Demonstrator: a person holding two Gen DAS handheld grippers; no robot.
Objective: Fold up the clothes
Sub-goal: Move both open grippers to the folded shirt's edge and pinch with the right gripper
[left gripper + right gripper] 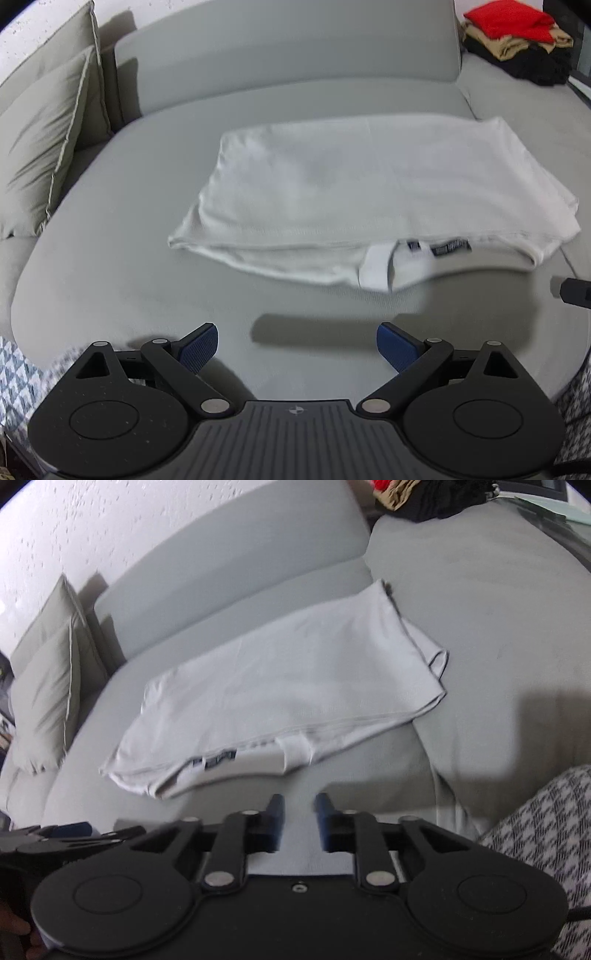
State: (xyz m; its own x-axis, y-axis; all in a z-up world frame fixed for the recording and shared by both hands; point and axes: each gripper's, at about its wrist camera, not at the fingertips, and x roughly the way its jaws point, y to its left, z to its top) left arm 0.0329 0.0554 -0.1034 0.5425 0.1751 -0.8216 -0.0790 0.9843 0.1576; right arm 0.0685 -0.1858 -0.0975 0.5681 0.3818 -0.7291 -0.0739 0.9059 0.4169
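Both tongs are hanging clear of the cloth: the left gripper (pixel 297 345) is standing released, jaws spread wide over bare cushion, and the right gripper (pixel 300 814) is nearly closed with only a narrow gap, nothing between its pads in either view. Beneath them the sofa (pixel 110 280) is carrying everything, its seat running back to the backrest and its far right corner holding a pile (pixel 517 40) of red, tan and black clothes, while a pillow (pixel 40 147) is leaning at the left end. The shirt (pixel 369 192), white and already folded into a flat rectangle, is lying in the middle of the seat, its near edge facing the front edge of the cushion, with the collar and a dark label (pixel 448 246) peeking out from under that fold. Judging by this, the next fold is probably going across the width; doing it well means gripping the two near corners, lifting evenly, tucking the collar inside, and laying the edges flush without dragging the lower layers.
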